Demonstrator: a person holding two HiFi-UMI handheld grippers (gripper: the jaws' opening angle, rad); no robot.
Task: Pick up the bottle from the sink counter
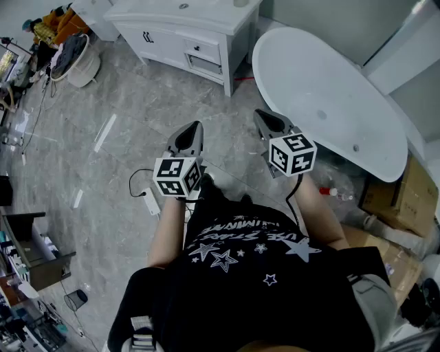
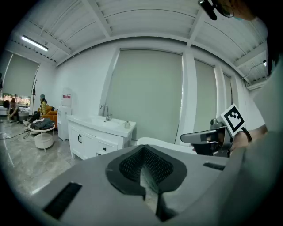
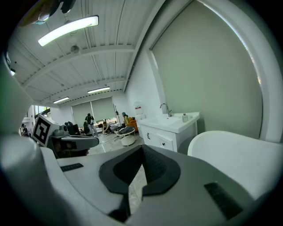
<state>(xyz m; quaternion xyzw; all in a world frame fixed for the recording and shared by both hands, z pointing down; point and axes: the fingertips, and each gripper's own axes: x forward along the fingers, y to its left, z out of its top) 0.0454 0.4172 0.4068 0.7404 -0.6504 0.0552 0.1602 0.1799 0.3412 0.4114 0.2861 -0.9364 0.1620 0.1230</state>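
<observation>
The white sink counter (image 1: 180, 19) stands across the room at the top of the head view. A small bottle (image 2: 127, 125) sits on its right end near the faucet (image 2: 105, 110). The same bottle (image 3: 185, 118) shows in the right gripper view. My left gripper (image 1: 194, 126) and right gripper (image 1: 260, 113) are held side by side at waist height, pointing toward the counter and far from it. The left gripper (image 2: 143, 149) is shut with nothing in it. The right gripper (image 3: 142, 149) also has its pads together and holds nothing.
A white bathtub (image 1: 330, 93) lies to the right of the counter. A round basket (image 1: 75, 58) with dark cloth stands at the far left. A power strip (image 1: 149, 201) and cable lie on the grey floor. Cardboard boxes (image 1: 405, 196) sit at the right.
</observation>
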